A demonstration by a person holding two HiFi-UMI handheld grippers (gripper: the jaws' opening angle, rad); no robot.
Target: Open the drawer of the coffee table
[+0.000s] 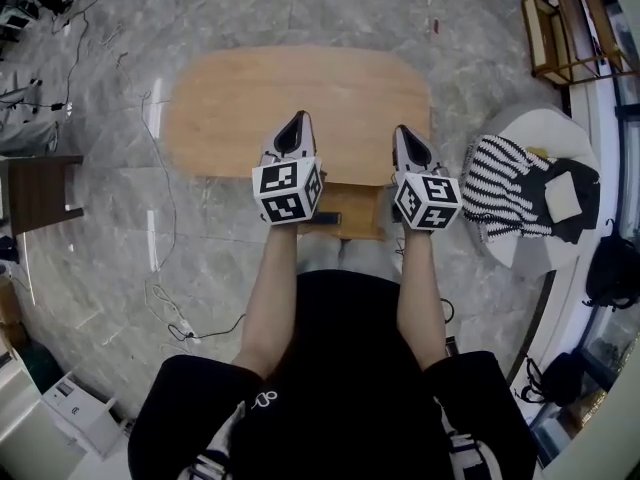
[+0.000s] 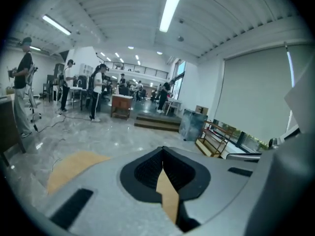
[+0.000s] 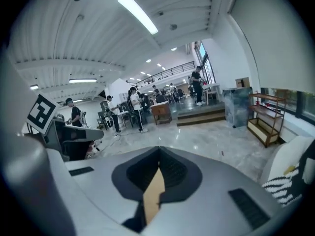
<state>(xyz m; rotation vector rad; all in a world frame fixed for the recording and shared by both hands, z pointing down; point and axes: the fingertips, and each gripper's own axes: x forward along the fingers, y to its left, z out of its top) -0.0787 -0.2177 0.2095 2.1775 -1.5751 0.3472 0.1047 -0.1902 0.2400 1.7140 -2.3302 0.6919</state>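
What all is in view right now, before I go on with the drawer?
coffee table: one, light wood, oval top, straight ahead
drawer: one, wood, sticking out from the table's near edge
side table: one, white, round, right of the coffee table
striped cloth: one, black and white, on the side table
shelf rack: one, wood, far right corner
stool: one, dark brown, left edge
cables: several, on the grey floor at left
left claw: one, grey, shut, empty, over the table's near edge
right claw: one, grey, shut, empty, beside it
forearms: two, bare, behind the claws
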